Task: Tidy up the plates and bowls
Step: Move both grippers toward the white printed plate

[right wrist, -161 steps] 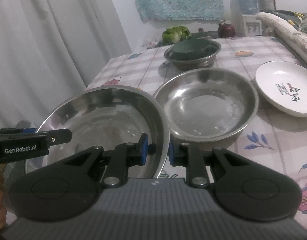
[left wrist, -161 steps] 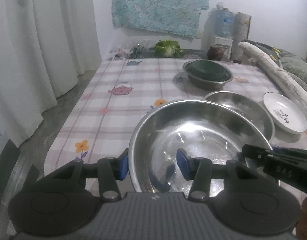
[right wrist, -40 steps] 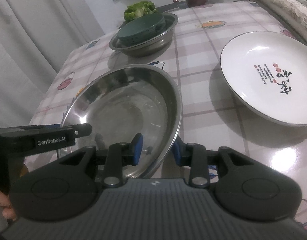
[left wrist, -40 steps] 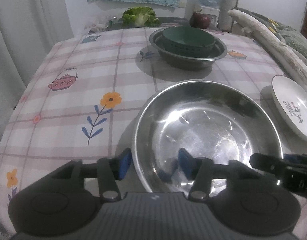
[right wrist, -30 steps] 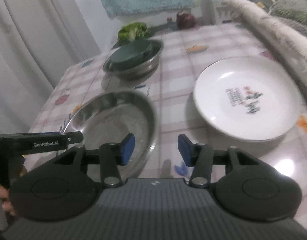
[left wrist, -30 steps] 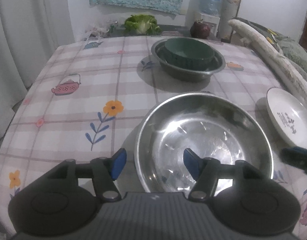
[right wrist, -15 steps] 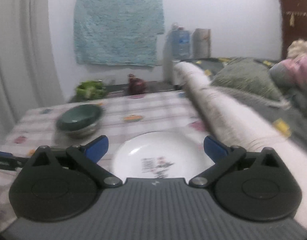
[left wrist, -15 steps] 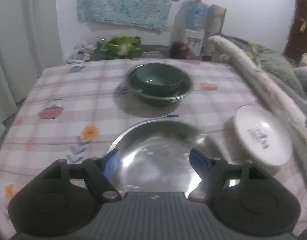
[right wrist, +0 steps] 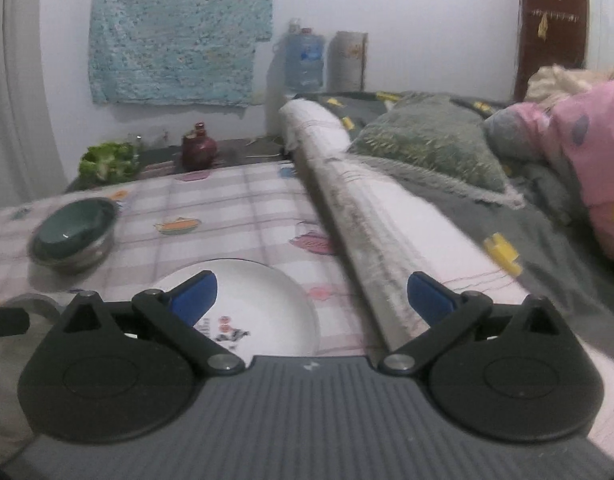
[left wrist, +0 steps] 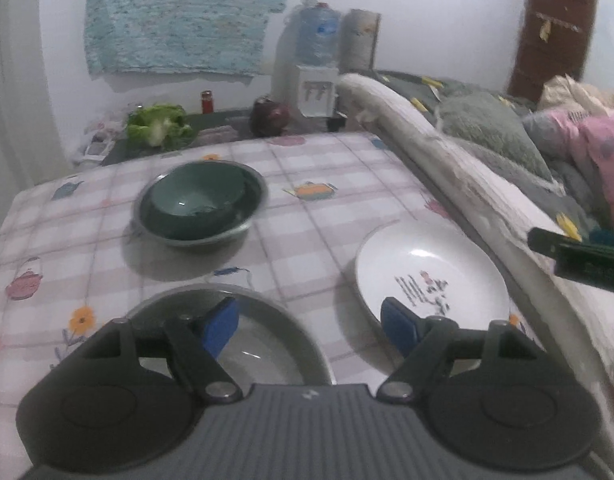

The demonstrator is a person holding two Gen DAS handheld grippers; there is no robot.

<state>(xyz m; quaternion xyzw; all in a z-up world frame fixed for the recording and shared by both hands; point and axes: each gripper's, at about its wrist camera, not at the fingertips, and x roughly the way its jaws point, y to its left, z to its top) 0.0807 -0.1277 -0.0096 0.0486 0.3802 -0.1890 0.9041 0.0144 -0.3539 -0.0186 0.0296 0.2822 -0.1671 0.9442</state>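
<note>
From the left wrist camera, the left hand-held gripper (left wrist: 309,326) hangs above the counter (left wrist: 307,216) with its blue-padded fingers (left wrist: 221,328) spread wide and nothing between them. Directly below its left finger sits the large steel bowl (left wrist: 267,344), close to the near edge of the checked cloth and partly hidden by the gripper body. To the right of that bowl, apart from it, lies the white plate (left wrist: 431,276) with dark lettering and small red marks; the right fingertip overlaps its near rim in this view. Farther back, toward the left, a green bowl (left wrist: 195,200) rests tilted inside a smaller steel bowl (left wrist: 253,200). Beyond the counter stand a head of lettuce (left wrist: 159,130), a dark red jar (left wrist: 269,116) and a water dispenser (left wrist: 317,76) against the wall. A rolled pale mat (left wrist: 447,172) runs along the counter's right side. The right hand-held gripper (left wrist: 579,258) shows at the right edge, over the mat.

From the right wrist camera, the right hand-held gripper (right wrist: 313,294) is also spread wide and empty, held above the seam between counter and mat. The white plate (right wrist: 267,300) lies just beneath its left finger. The green bowl (right wrist: 73,226) in its steel bowl sits well to the left, and a slice of the large steel bowl (right wrist: 11,336) shows at the left edge.
</note>
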